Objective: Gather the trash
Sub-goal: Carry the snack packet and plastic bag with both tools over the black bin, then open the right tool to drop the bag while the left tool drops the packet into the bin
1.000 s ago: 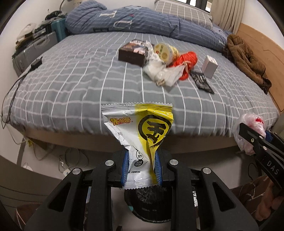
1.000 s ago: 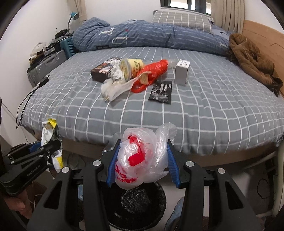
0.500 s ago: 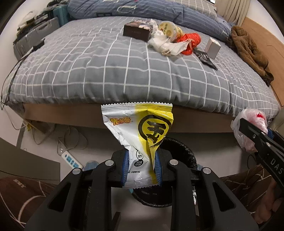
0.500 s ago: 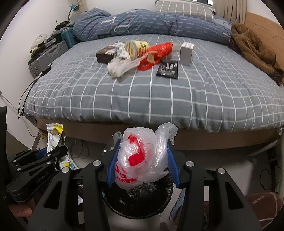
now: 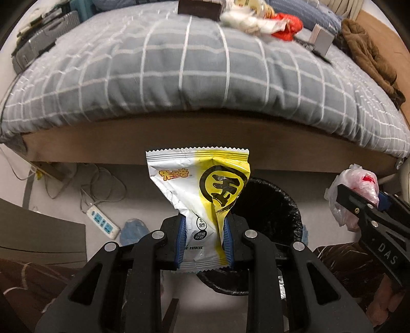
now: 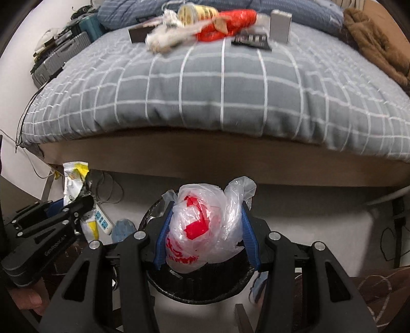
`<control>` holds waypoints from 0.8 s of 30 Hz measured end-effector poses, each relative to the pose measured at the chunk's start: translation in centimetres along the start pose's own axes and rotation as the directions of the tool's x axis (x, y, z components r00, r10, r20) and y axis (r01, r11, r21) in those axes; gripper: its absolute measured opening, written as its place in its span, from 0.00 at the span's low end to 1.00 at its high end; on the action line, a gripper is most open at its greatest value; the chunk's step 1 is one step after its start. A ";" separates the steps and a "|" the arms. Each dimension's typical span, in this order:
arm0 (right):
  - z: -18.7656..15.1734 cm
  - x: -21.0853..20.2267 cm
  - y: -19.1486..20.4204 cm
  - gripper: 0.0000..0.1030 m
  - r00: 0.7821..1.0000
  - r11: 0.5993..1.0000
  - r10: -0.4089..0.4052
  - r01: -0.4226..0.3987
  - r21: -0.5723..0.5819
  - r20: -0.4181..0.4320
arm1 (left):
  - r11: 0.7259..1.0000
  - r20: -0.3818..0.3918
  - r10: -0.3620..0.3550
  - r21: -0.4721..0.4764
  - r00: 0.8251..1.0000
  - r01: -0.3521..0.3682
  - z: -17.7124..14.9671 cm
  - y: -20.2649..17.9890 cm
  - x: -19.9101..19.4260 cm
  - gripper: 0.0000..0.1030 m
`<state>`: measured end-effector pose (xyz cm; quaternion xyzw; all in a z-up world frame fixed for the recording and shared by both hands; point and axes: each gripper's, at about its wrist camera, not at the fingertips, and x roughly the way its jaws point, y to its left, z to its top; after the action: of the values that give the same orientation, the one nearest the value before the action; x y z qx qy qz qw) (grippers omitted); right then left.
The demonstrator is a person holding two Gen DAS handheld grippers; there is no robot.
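Note:
My left gripper [image 5: 203,237] is shut on a white and yellow snack wrapper [image 5: 202,187], held upright just left of a black-lined trash bin [image 5: 271,205] on the floor. My right gripper [image 6: 205,238] is shut on a crumpled clear plastic bag with red print [image 6: 202,228], directly above the bin [image 6: 200,284]. The right gripper and bag also show in the left wrist view [image 5: 356,197]; the left gripper and wrapper show in the right wrist view [image 6: 77,184]. More trash lies on the bed: a dark box [image 5: 198,9], white crumpled plastic [image 5: 246,20], a red bag [image 6: 225,24].
The grey checked bed [image 5: 205,71] with its wooden frame stands just beyond the bin. A power strip [image 5: 102,222] and cables lie on the floor at left. A white box [image 6: 280,24] and a black packet [image 6: 252,41] lie on the bed, a brown coat [image 5: 369,53] at right.
Both grippers have dropped lower and tilted down toward the floor. The bin now shows larger under the held wrapper and bag. Both grips are unchanged.

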<state>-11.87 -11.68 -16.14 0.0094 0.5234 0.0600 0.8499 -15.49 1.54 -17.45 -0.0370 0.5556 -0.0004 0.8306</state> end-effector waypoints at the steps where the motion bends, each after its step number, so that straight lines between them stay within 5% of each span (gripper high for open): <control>1: -0.1 0.5 0.0 0.45 1.000 1.000 0.001 -0.001 0.000 -0.007 | 1.000 -0.011 -0.003 -0.001 1.000 0.003 0.0 0.1 0.8 0.23; 13: -1.0 6.3 0.2 0.46 0.994 1.000 0.000 0.001 0.006 -0.107 | 1.000 -0.097 0.026 0.002 0.995 -0.026 -1.5 1.3 7.0 0.23; 24: -2.8 10.9 2.5 0.48 0.981 0.999 0.023 -0.032 -0.043 -0.193 | 0.999 -0.129 0.042 -0.011 0.991 -0.044 -2.8 3.3 8.5 0.23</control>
<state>-9.74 -8.11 -26.87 -0.0085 0.6013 0.0845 0.7945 -14.95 4.31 -26.53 -0.0305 0.6086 0.0188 0.7926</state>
